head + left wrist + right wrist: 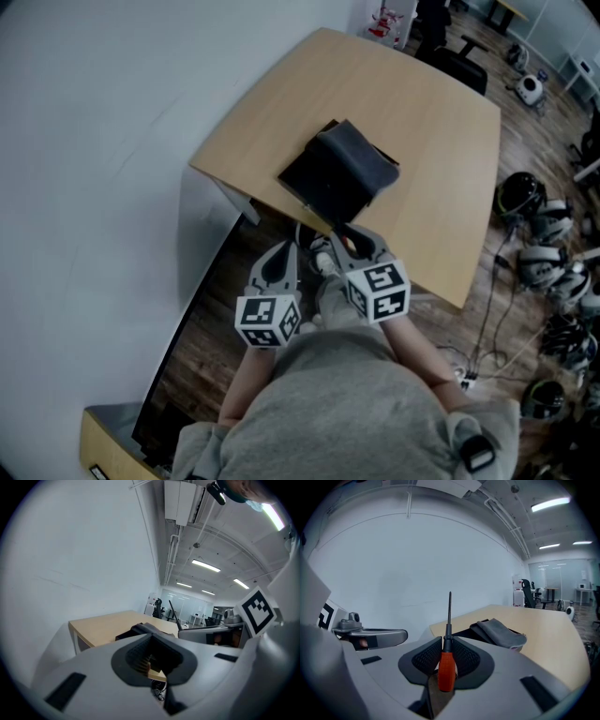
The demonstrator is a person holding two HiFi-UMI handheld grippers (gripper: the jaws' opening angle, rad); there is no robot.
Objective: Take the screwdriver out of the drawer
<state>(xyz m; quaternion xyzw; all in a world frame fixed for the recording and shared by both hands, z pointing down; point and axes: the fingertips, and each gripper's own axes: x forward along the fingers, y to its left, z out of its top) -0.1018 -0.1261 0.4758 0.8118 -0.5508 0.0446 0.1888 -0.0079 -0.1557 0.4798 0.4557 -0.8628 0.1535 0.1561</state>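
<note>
White wall (94,141): filled the left half of the head view and the background of both gripper views.

Wooden floor (525,112): ran along the right side of the head view, with several helmets (520,195) and loose cables lying on it, well apart from the table.

Table (422,122): light wood top, one edge near the wall, its near edge just ahead of the two grippers.

Person (347,412): in a grey top, seen from above at the bottom of the head view, with both forearms reaching forward.

Black box (319,183): stood on the table near its front edge. A grey cloth (364,157) lay folded across the box's top.

Left gripper (278,261): held level with the table's near edge, beside the right gripper. In the left gripper view its jaws came together at the tips and held nothing; only the table edge showed through the hollow between the ribbed pads (138,660).

Right gripper (352,242): held just in front of the table's near edge, its marker cube facing the head camera. Its jaws stood narrowly apart, clamped on the screwdriver (446,665).

Screwdriver: orange handle pinched between the right gripper's pads, the dark shaft rising upright above the jaw tips. It was outside the box, in the air short of the table and touching nothing else.
</note>
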